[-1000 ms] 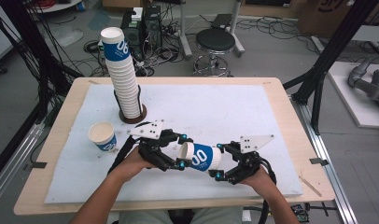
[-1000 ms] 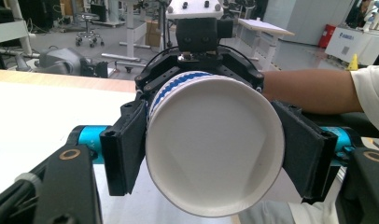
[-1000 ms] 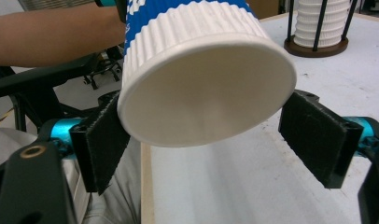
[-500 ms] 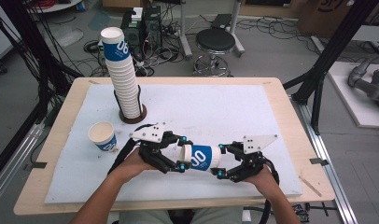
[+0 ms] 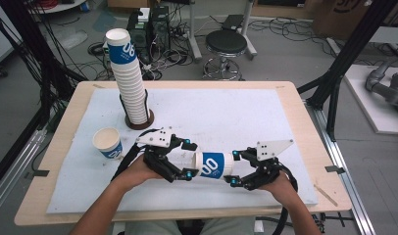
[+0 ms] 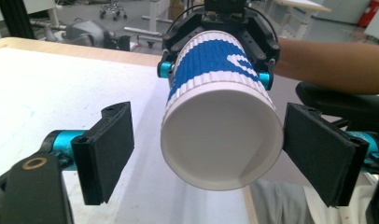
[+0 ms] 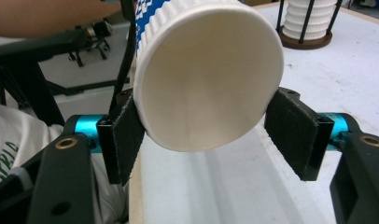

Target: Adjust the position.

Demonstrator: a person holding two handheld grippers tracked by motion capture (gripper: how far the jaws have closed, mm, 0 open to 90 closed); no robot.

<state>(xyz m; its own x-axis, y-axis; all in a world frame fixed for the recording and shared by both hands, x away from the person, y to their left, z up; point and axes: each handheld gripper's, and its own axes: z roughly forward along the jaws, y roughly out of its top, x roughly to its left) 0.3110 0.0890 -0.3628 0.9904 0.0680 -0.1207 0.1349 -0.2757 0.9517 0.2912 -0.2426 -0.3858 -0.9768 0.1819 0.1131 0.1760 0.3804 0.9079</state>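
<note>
A white paper cup with a blue band (image 5: pixel 214 165) hangs on its side just above the mat, between my two grippers. My right gripper (image 5: pixel 234 169) is shut on its rim end; its jaws have just been closing on it. In the right gripper view the cup's open mouth (image 7: pixel 206 74) sits between the pads (image 7: pixel 124 135). My left gripper (image 5: pixel 187 159) is open around the base end, its jaws having just opened. In the left gripper view the cup's base (image 6: pixel 222 140) lies between the spread pads (image 6: pixel 108 149), with a gap at the left pad.
A tall stack of the same cups (image 5: pixel 131 78) stands in a round holder at the back left of the white mat (image 5: pixel 226 112). One upright cup (image 5: pixel 108 142) stands left of my left hand. The wooden table edge (image 5: pixel 314 147) runs along the right.
The right gripper's jaws closed on the cup's rim end. After that the left gripper's jaws opened off the base end. Both hands stayed about where they were.
</note>
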